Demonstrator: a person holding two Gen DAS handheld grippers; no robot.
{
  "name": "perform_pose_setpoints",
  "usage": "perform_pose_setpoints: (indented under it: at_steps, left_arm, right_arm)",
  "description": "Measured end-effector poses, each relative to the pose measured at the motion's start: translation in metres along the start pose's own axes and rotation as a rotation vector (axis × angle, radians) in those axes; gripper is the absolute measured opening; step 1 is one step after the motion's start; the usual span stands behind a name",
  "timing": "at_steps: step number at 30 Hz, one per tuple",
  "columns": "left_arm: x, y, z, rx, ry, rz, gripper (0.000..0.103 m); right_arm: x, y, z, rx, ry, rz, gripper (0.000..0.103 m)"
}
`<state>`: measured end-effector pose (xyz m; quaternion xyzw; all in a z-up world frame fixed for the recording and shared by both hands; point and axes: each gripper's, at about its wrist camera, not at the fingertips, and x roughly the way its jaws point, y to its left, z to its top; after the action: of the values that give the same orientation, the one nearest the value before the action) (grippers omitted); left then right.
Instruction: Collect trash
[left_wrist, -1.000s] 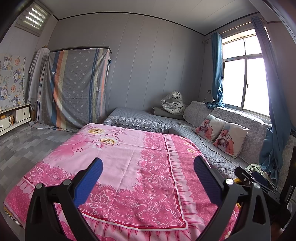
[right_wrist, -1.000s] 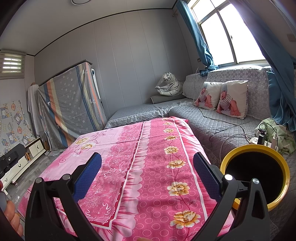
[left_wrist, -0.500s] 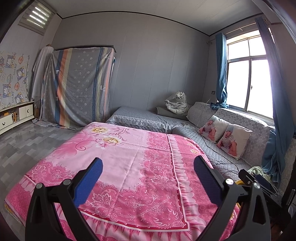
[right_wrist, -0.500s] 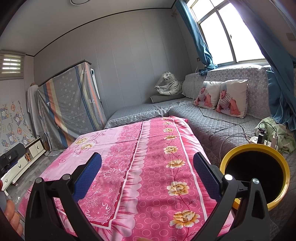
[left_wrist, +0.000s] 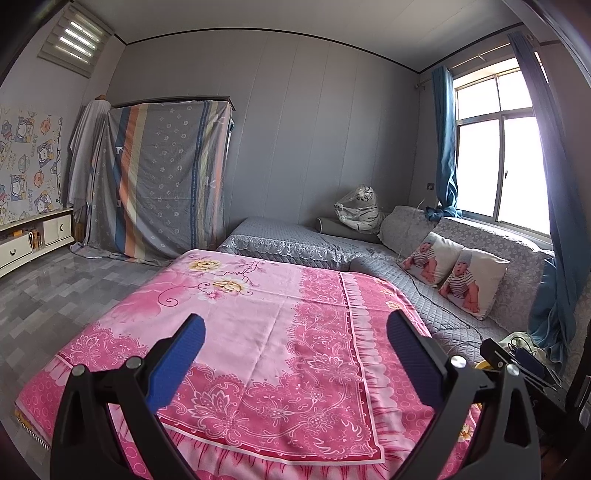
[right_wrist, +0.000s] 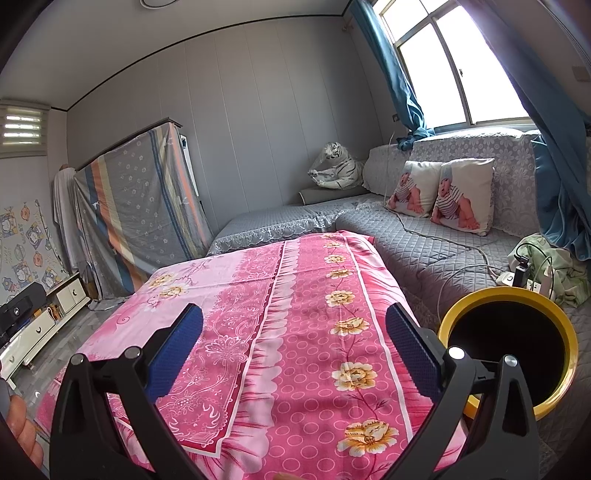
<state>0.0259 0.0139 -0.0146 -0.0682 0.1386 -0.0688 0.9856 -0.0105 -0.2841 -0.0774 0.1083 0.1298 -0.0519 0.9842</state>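
Left gripper (left_wrist: 295, 347) and right gripper (right_wrist: 293, 345): both raised level over the pink bedspread (right_wrist: 295, 295), jaws spread wide and empty; yellow-rimmed bin (right_wrist: 509, 345) just right of the right gripper; left view tilted slightly lower than a second ago, right view unchanged.

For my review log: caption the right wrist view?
Open right gripper over pink bedspread, yellow bin at right.

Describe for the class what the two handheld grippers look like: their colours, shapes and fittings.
Both look alike. The left gripper and the right gripper each have a black, angular frame that forks into two fingers faced with textured blue pads. Round silver screw heads sit on the frame. No cables, markings or sleeves show on either.
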Motion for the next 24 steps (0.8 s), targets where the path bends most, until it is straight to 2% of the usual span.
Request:
perform_pose_setpoints:
  at_steps: [14,16,19,22,24]
  left_arm:
    - [0.0013,0.0007,-0.0019,0.016,-0.006,0.008,0.095]
    - [0.0043,-0.0004,-0.0009,0.014,0.016,-0.014,0.095]
    - [0.0065,-0.0011,-0.0027,0.027,0.022,0.008,0.095]
    - [0.0075,-0.0001,-0.0031,0.015,0.04,-0.013,0.095]
    - [0.0081,-0.0008,-0.0038,0.017,0.042,0.001,0.095]
  right_arm:
    - [0.0,0.0005,-0.0005,0.004,0.004,0.001,0.095]
    - [-0.0001,0.0008,-0.0005,0.003,0.001,-0.001,0.095]
    - [0.0017,-0.0004,-0.0004,0.004,0.004,0.0,0.095]
    - [0.0031,-0.0008,-0.0006,0.004,0.002,-0.002,0.095]
    - [0.0031,-0.0009,-0.0007,0.004,0.004,-0.001,0.095]
